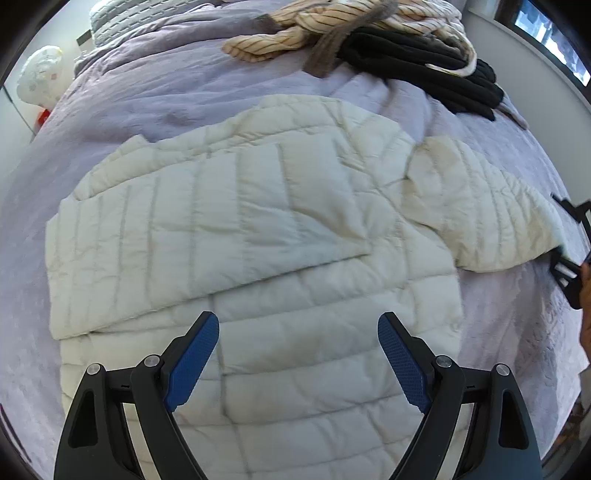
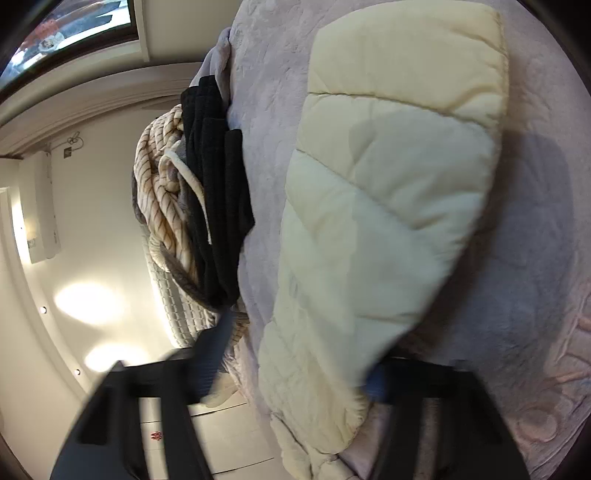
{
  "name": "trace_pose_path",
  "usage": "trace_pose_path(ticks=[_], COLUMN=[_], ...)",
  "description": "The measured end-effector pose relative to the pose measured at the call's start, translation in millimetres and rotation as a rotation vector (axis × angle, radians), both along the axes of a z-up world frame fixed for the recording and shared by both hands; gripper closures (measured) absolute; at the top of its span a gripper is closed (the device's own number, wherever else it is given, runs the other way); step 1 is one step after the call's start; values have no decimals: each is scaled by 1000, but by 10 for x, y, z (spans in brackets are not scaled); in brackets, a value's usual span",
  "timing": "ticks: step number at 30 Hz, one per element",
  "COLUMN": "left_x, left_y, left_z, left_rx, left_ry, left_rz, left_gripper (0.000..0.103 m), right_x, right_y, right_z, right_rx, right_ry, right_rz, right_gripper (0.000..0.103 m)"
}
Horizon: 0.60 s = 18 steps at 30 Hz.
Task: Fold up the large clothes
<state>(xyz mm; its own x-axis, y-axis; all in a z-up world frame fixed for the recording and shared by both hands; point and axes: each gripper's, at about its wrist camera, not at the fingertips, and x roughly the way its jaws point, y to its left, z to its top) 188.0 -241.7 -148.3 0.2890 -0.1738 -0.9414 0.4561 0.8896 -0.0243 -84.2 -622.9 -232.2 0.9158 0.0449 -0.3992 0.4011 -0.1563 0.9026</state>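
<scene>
**quiltfan:** So where's the cream puffer jacket [image 1: 258, 236] sitting right now?

**foldbot_lurker:** Spread out flat on the lavender bedspread [image 1: 155, 88], taking up most of the middle of the left wrist view. One sleeve [image 1: 207, 229] is laid across the body on the left side, the other sleeve [image 1: 491, 206] sticks out to the right toward the edge of the bed.

**quiltfan:** And the left gripper [image 1: 298, 356]?

**foldbot_lurker:** Hovering over the lower part of the jacket, blue pads [image 1: 194, 363] spread wide apart, nothing between them.

**quiltfan:** Right one?

**foldbot_lurker:** You can see bits of the right gripper [image 1: 570, 254] at the far right edge, right at the end of that outstretched sleeve. In its own camera the right gripper [image 2: 295, 369] is motion-blurred; the sleeve [image 2: 388, 206] runs down between its fingers [image 2: 212, 354], which sit far apart. Can't honestly tell if it's pinching the fabric or not.

**quiltfan:** Anything else on the bed?

**foldbot_lurker:** Yeah, at the far side there's a pile: a striped beige garment [image 1: 295, 29] and a black garment [image 1: 424, 62] touching it, plus a grey-white quilted pillow [image 1: 110, 18] in the corner.
</scene>
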Motion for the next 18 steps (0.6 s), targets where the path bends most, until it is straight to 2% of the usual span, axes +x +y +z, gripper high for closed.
trace_pose_path(ticks=[1,2,9,13,18], left_x=[20,41,178,250,340], left_y=[36,73,355,523,751], left_z=[5,10,58,87,117], left_rx=[10,15,2,2,-11], left_ry=[-8,-13,-16,-27,-18], left_rz=[5,11,52,69,99], left_gripper=[14,14,14,14,14], right_x=[15,44,330,643,1173], right_y=[8,26,225,444,922], right_z=[2,21,443,760,1127], right_rx=[5,8,-101,-195,-310], right_ry=[-10,-25,-104,-144,-179], right_rz=[3,12,107,216,391], right_gripper=[85,96,96,96,96])
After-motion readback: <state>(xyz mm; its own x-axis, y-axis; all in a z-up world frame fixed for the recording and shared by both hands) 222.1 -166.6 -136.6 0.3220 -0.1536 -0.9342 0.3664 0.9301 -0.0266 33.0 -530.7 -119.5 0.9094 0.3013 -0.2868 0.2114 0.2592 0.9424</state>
